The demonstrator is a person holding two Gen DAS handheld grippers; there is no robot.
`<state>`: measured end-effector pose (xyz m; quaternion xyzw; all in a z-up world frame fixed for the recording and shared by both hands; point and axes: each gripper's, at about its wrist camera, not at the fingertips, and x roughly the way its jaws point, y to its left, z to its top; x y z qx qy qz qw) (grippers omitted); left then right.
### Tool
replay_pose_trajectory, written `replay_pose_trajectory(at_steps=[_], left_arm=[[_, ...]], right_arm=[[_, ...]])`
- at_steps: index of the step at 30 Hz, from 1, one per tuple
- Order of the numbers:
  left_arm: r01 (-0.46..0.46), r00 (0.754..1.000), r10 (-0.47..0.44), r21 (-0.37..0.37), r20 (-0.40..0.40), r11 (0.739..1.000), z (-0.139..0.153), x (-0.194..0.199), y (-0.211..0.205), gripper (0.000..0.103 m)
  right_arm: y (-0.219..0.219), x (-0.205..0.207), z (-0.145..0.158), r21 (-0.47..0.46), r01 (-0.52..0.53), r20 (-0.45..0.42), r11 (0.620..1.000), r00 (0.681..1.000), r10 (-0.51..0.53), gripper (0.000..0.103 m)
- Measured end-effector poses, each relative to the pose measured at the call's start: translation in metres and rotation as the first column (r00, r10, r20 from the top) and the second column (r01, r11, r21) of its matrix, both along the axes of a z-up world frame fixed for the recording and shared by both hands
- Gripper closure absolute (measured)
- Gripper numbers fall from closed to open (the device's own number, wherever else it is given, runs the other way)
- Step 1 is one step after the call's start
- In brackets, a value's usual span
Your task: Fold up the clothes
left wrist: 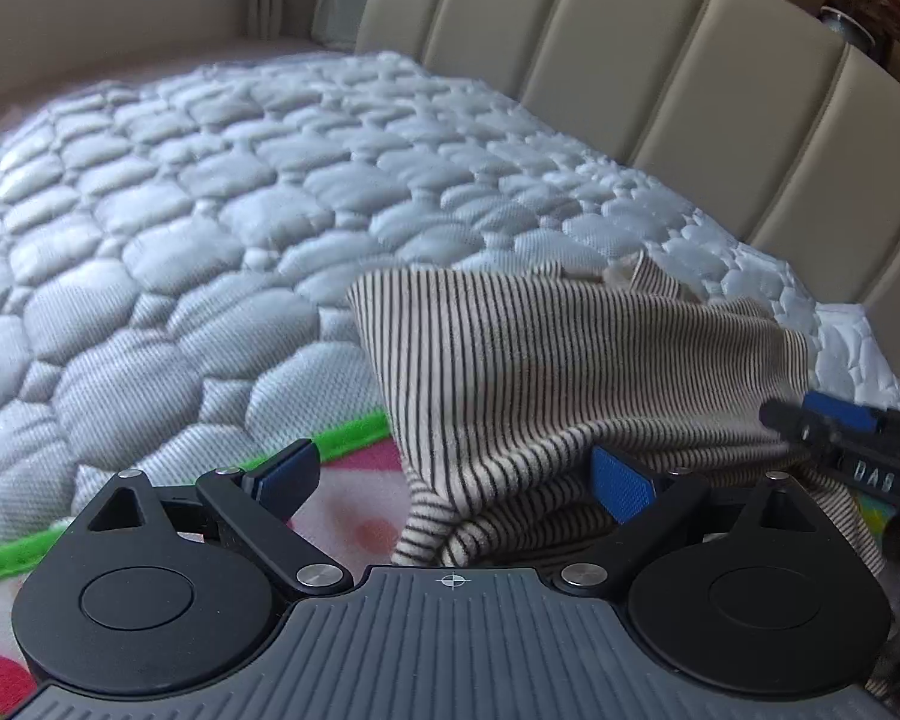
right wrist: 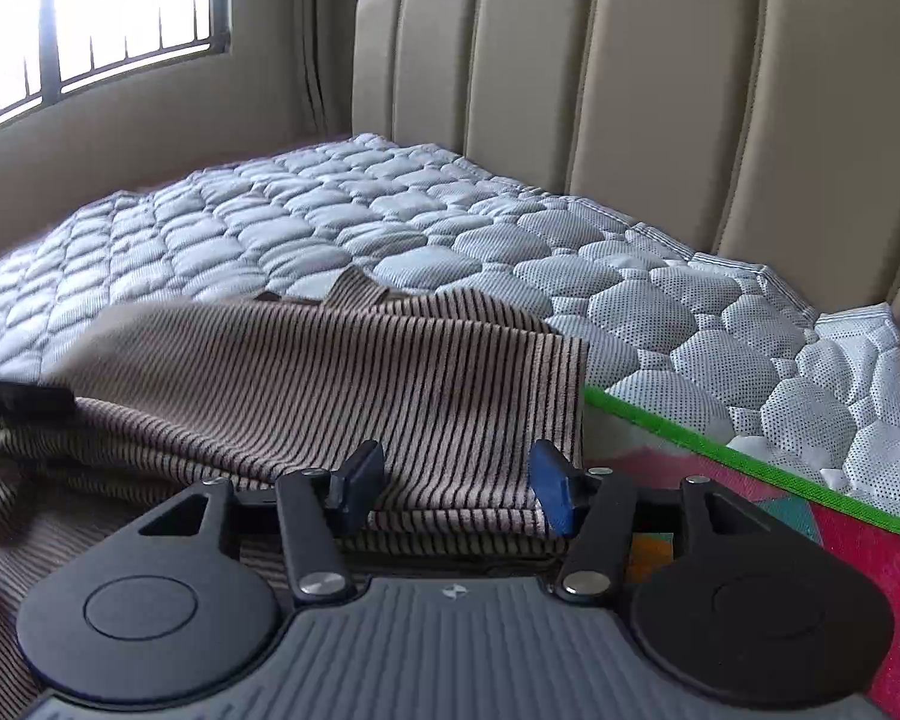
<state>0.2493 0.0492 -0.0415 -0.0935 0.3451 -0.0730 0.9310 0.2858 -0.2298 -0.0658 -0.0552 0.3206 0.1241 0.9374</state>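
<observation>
Striped garment lies bunched on mattress; both tools seemingly open.

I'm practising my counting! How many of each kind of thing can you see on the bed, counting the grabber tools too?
Striped garment: 1
Pink blanket with green edge: 1
Quilted mattress: 1
Grippers: 2, the left gripper and the right gripper, both open
Total: 5

Quilted mattress, beige padded headboard, barred window, pink blanket w/ green trim.
</observation>
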Motion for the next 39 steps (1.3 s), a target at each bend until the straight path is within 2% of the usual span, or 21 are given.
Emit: replay_pose_trajectory(at_steps=[1,3,4,7,9,12,15,18,20,21,23,25,26,28,30,33,35,37,39], left_arm=[[0.017,0.997,-0.017,0.006,0.069,1.000,0.009,-0.006,-0.002,0.004],[0.073,0.988,-0.066,-0.049,0.140,0.996,0.020,-0.007,-0.009,0.004],[0.101,0.987,-0.088,-0.095,0.134,0.990,0.020,-0.003,-0.013,0.004],[0.119,0.993,-0.115,-0.146,0.032,0.982,-0.003,0.009,-0.015,0.004],[0.124,0.990,-0.132,-0.174,-0.038,0.977,-0.019,0.018,-0.015,0.004],[0.117,0.990,-0.129,-0.201,-0.052,0.973,-0.022,0.020,-0.013,0.004],[0.127,0.989,-0.138,-0.193,-0.046,0.973,-0.023,0.017,-0.012,0.003],[0.142,0.988,-0.150,-0.186,-0.032,0.972,-0.020,0.013,-0.008,0.003],[0.141,0.989,-0.147,-0.213,-0.014,0.967,-0.011,0.011,0.003,0.003],[0.140,0.989,-0.145,-0.227,-0.005,0.964,-0.007,0.010,0.008,0.003],[0.113,0.994,-0.112,-0.253,0.016,0.961,0.000,0.010,0.023,0.001],[0.038,0.999,-0.028,-0.278,0.041,0.960,0.004,0.011,0.044,0.000],[-0.013,0.999,0.024,-0.306,0.034,0.952,0.004,0.012,0.056,0.000],[-0.097,0.994,0.108,-0.383,0.006,0.919,0.004,0.012,0.076,0.000],[-0.134,0.989,0.144,-0.474,-0.016,0.870,0.005,0.010,0.090,0.000],[-0.112,0.990,0.138,-0.528,0.009,0.842,0.020,0.001,0.091,0.000],[-0.106,0.989,0.142,-0.500,0.034,0.859,0.034,-0.010,0.085,0.000],[-0.115,0.986,0.157,-0.454,0.057,0.884,0.048,-0.023,0.078,0.000],[-0.117,0.986,0.156,-0.427,0.059,0.897,0.060,-0.033,0.070,0.000]], right_arm=[[0.002,0.001,-0.002,-0.008,-0.002,0.006,1.000,1.000,0.002,0.048],[0.005,0.005,-0.004,-0.008,0.003,0.008,1.000,1.000,-0.003,0.045],[0.006,0.008,-0.004,-0.002,0.007,0.003,1.000,1.000,-0.007,0.044],[0.006,0.016,0.002,-0.003,-0.002,-0.029,1.000,1.000,0.002,0.044],[0.004,0.016,0.023,0.023,-0.017,-0.003,1.000,1.000,0.017,0.045],[0.014,0.025,0.050,0.022,-0.062,0.060,0.998,0.996,0.061,0.045],[0.040,0.064,0.049,0.005,-0.129,0.023,0.992,0.991,0.129,0.049],[0.067,0.103,0.026,-0.075,-0.158,-0.019,0.985,0.987,0.157,0.051],[0.076,0.124,0.009,-0.067,-0.180,-0.066,0.981,0.982,0.175,0.060],[0.078,0.125,0.005,-0.074,-0.182,-0.067,0.980,0.982,0.178,0.072],[0.083,0.127,-0.003,-0.088,-0.188,-0.066,0.978,0.981,0.183,0.082],[0.076,0.111,0.013,-0.079,-0.200,-0.014,0.977,0.980,0.200,0.094],[0.071,0.101,0.023,-0.065,-0.206,0.010,0.976,0.978,0.207,0.094],[0.060,0.078,0.046,-0.037,-0.224,0.044,0.974,0.973,0.226,0.099],[0.049,0.048,0.068,-0.013,-0.246,0.058,0.969,0.967,0.246,0.099],[0.035,0.001,0.095,0.015,-0.277,0.065,0.961,0.959,0.275,0.099],[0.025,-0.030,0.103,0.027,-0.292,0.062,0.956,0.955,0.290,0.099],[0.017,-0.055,0.099,0.039,-0.288,0.043,0.957,0.957,0.286,0.099],[0.009,-0.076,0.088,0.054,-0.275,0.014,0.960,0.961,0.275,0.099]])
